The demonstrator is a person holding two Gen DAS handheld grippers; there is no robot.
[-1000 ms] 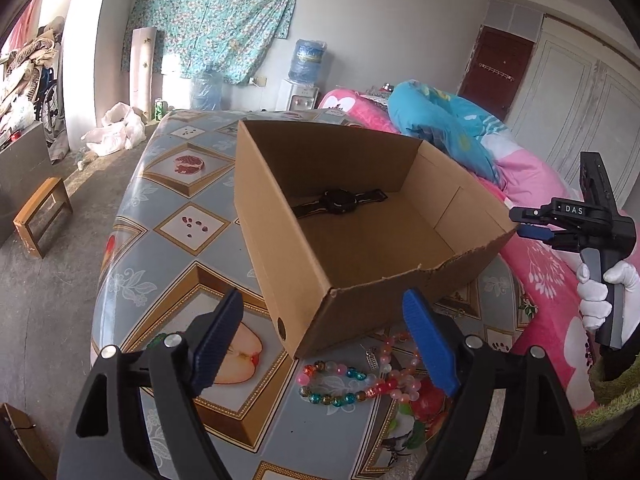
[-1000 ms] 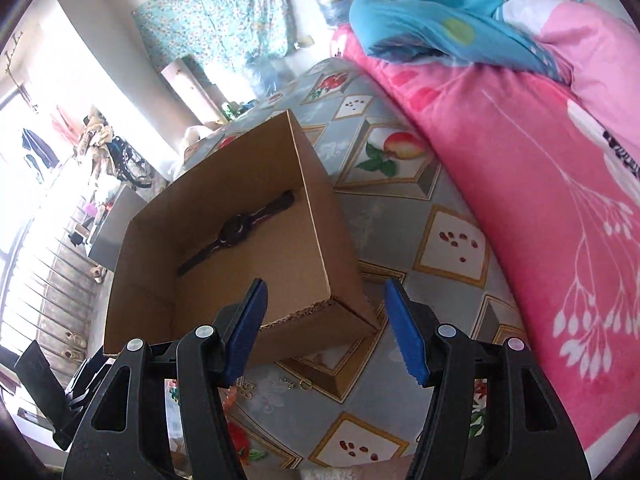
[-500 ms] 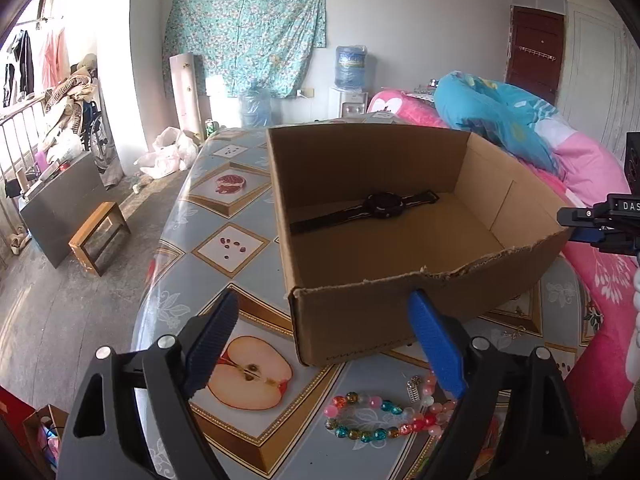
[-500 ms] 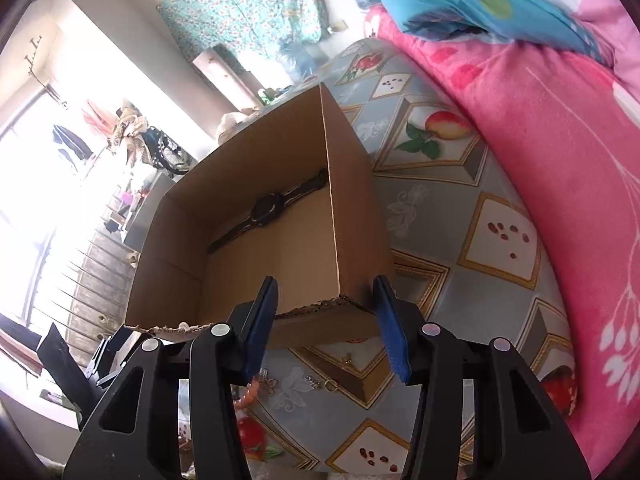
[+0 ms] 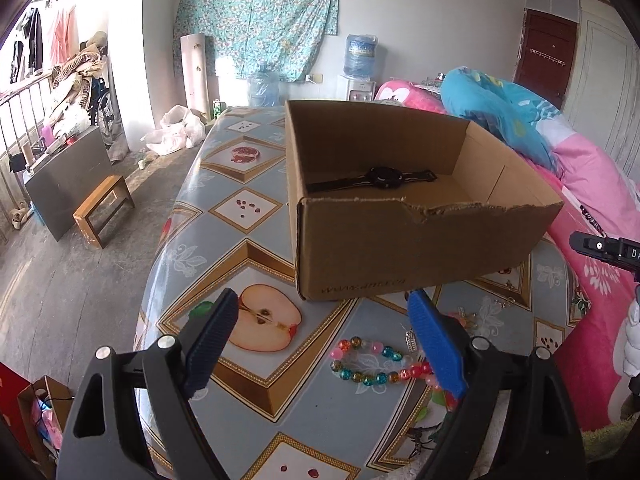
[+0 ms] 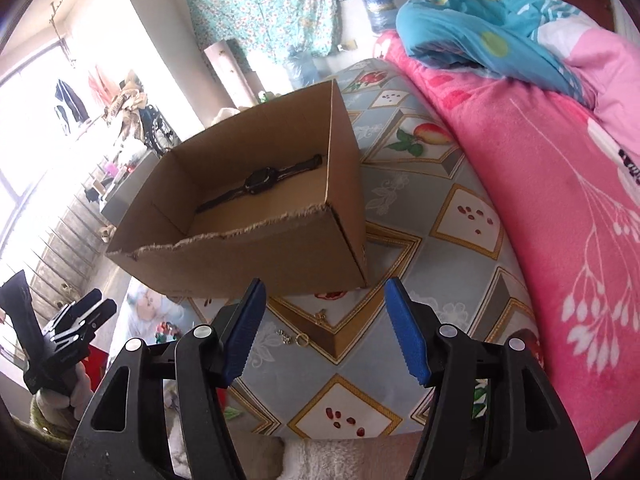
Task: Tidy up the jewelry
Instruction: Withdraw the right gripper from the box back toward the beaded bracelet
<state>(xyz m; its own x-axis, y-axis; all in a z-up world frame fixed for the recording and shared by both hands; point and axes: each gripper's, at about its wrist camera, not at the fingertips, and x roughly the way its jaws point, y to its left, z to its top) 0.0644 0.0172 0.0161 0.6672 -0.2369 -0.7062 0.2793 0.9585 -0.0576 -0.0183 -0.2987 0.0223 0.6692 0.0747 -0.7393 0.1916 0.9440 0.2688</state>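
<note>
Jaws wide (empty) above bead bracelet (image 5: 378,364).

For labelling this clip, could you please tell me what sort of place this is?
Most likely a lived-in bedroom at home: a pink flowered blanket on a bed, a blue water-dispenser bottle and a floral teal wall cloth.

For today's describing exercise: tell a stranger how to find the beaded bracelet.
Start at the open cardboard box on the fruit-patterned table. On the table just in front of it lies the beaded bracelet, the only loop of pink, teal and amber beads.
</note>
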